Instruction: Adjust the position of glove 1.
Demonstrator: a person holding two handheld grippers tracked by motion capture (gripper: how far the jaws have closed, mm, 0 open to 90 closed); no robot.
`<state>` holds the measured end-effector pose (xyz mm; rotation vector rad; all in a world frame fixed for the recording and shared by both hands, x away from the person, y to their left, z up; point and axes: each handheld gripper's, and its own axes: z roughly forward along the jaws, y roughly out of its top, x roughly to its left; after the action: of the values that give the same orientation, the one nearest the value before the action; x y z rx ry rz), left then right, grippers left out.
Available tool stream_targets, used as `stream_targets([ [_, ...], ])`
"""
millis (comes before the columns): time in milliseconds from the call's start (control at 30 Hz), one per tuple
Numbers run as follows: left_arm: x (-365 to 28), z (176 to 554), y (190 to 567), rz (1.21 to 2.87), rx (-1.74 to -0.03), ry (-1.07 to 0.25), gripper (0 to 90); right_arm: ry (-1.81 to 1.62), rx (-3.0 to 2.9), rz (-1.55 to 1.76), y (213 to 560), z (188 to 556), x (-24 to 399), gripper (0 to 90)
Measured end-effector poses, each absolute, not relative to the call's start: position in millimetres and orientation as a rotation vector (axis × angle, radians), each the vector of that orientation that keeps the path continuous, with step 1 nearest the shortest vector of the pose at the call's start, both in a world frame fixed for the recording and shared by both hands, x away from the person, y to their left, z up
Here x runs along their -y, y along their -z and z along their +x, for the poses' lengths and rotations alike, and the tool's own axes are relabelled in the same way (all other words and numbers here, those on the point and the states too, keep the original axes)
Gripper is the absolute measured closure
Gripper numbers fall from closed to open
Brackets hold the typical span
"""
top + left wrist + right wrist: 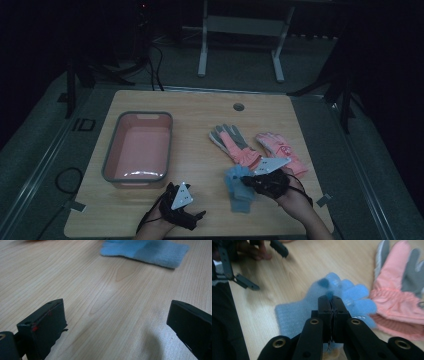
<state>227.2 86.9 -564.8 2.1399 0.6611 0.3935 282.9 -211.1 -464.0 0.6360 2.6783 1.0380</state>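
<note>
Blue fuzzy glove (pixel 241 187) lying flat on the wooden bench (pixel 200 120), toward the near edge and right of centre, fingers pointing away from the person. Seen in the right gripper view (pixel 294 315) as a pale blue knit spread under the jaws, with darker blue tips on some fingers. Seen in the left gripper view (pixel 147 251) across bare wood, well apart from that gripper.

Right gripper (pixel 252 181) right over the blue glove's fingers, jaws pressed together; whether any of the glove's cloth is caught between them cannot be told. Grey three-cornered plate on top, right hand (pixel 292 192) behind it at the bench's near right.

Left gripper (pixel 180 192) near the bench's front edge, left of the blue glove and apart from it, jaws spread wide over bare wood with nothing between them. Left hand (pixel 162 215) behind it.

Just beyond the blue glove, touching or nearly touching its fingers, a pink and grey glove (pixel 234 144) lying palm up, fingers toward the far edge. Beside that on the right, a second pink glove (pixel 281 150) with a small printed mark.

Further left, a pink tub with a grey rim (pixel 137 175), rectangular, sitting on the bench's left half.

Small round hole (pixel 238 106) in the bench near its far edge. Surroundings dark, a white frame (pixel 202 50) on the floor beyond
</note>
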Motion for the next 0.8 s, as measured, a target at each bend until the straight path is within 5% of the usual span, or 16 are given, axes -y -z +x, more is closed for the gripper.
stream_targets([
  [800,-86.7,227.4,565.0,2.147,-0.663,-0.386,2.3,-0.893,-2.866,0.717,523.4,296.3,204.3,82.0],
])
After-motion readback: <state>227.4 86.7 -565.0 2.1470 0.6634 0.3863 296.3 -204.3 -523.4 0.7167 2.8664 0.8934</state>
